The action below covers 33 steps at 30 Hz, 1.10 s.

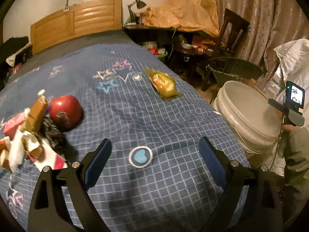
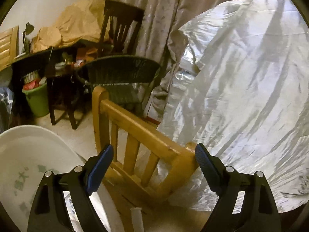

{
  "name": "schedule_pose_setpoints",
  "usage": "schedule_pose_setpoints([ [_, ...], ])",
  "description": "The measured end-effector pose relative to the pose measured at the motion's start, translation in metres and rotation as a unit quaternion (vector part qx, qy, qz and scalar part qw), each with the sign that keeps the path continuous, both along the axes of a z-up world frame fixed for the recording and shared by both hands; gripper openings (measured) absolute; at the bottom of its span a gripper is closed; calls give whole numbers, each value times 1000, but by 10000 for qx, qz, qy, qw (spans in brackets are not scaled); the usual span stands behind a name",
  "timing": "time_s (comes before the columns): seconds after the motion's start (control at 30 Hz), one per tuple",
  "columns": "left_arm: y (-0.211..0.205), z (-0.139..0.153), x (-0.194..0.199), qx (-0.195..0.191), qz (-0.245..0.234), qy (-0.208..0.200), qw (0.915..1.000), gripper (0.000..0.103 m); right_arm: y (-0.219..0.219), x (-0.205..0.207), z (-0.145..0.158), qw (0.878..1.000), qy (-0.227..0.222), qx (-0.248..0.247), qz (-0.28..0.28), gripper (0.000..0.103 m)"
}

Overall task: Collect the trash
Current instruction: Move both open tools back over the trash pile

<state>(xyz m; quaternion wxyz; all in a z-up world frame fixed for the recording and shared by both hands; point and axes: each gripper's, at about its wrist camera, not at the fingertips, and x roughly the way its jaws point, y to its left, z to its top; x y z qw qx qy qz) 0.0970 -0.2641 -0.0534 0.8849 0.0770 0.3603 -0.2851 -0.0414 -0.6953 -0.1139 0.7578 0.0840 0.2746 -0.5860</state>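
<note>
The left gripper point(image 1: 155, 154) is held wide open and empty, low over the bed point(image 1: 173, 116), likely so trash can be picked up. A trash pile point(image 1: 29, 135) lies to its left, and a yellow wrapper point(image 1: 164, 84) lies farther up. The bucket point(image 1: 249, 114) is kept just beside the bed for dropping. The right gripper point(image 2: 154, 162) is open and empty too, over a chair point(image 2: 139, 135).
</note>
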Motion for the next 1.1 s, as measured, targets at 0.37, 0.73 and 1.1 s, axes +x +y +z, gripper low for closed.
schedule_pose_setpoints([
  [0.37, 78, 1, -14, -56, 677, -131, 9976, 88, 113, -59, 117, 9761, -1009, -1669, 955, 88],
  [0.73, 170, 6, -23, -182, 1578, -396, 9865, 88, 332, -91, 180, 8548, -3070, -2487, 3365, 98],
  [1.1, 291, -5, -22, -406, 2843, -185, 9577, 88, 449, 7, 92, 8320, -1804, 413, 5230, 98],
])
